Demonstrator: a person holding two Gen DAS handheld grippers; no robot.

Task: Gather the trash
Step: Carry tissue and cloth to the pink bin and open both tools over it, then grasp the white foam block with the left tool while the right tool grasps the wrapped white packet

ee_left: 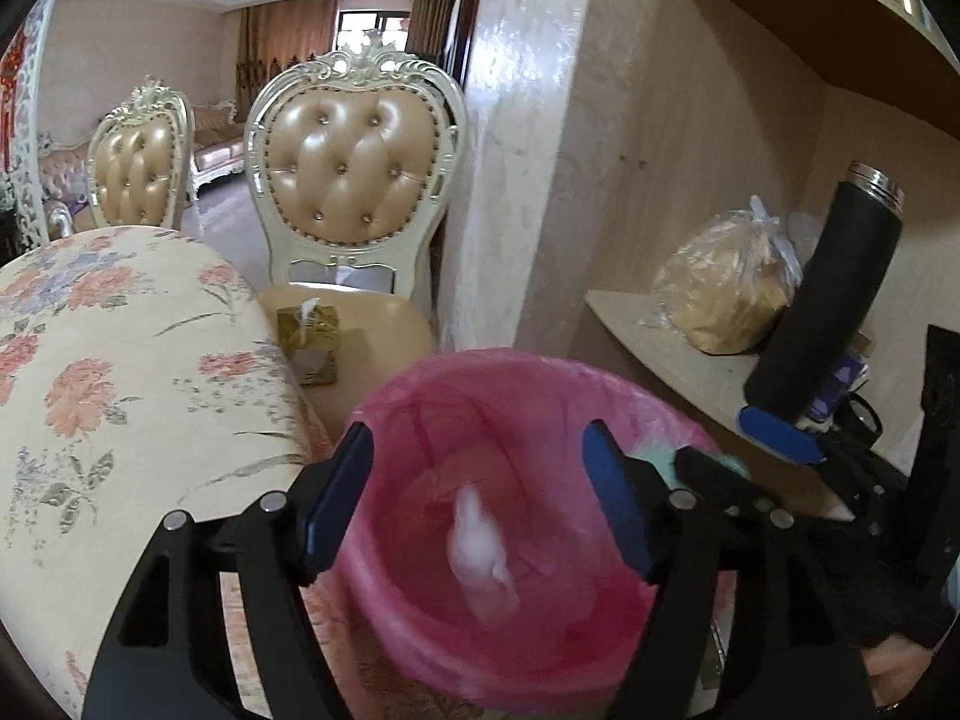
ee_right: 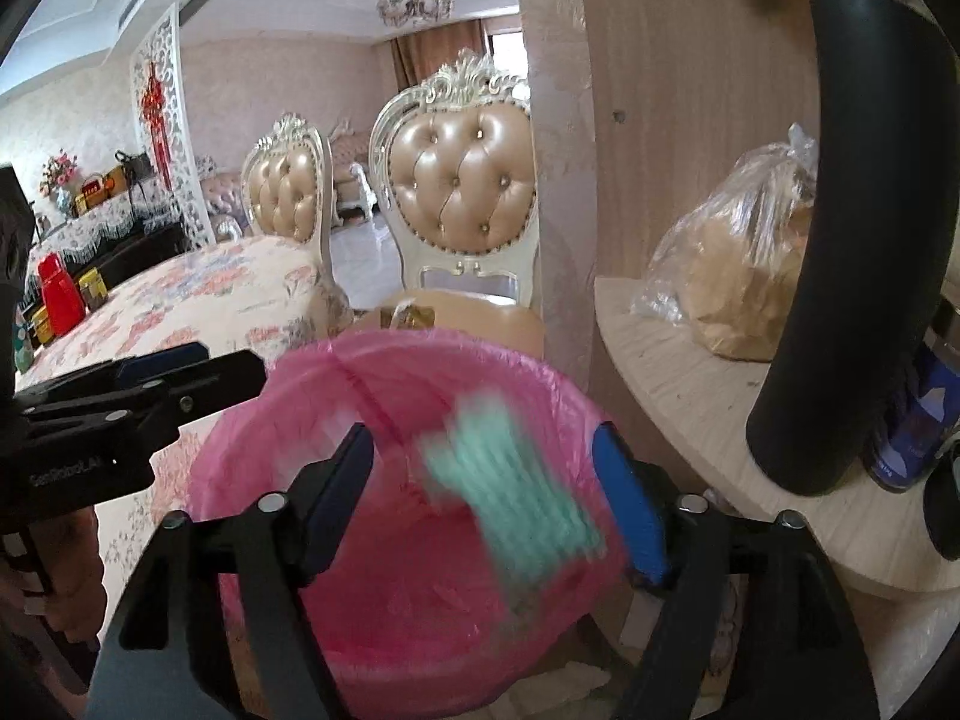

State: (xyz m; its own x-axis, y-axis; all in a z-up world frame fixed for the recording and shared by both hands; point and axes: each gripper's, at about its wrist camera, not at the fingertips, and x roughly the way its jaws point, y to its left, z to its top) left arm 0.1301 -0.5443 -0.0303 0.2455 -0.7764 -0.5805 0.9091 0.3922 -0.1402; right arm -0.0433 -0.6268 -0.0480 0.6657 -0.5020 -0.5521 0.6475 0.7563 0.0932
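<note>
**Trash is dropping into the bin**

Left view: the left hand-held gripper [ee_left: 477,501] is open, and a white tissue [ee_left: 480,552] falls into the pink bin [ee_left: 420,630].

Right view: the right hand-held gripper [ee_right: 492,498] is open too. A green wrapper [ee_right: 510,480] drops inside. This load looks nearly done.

Both hand-held grippers are built from matte black plastic linkage arms with slotted cut-outs, joined by round silver pivot pins. The left gripper [ee_left: 477,501] carries flat rectangular blue pads on the inner faces of its fingers [ee_left: 336,495], and the right gripper [ee_right: 492,501] has the same blue-faced fingers [ee_right: 633,513]. In the right wrist view the left tool's black body bears pale lettering that is only partly readable, and a bare hand [ee_right: 57,564] shows below it, with no sleeve visible.
</note>
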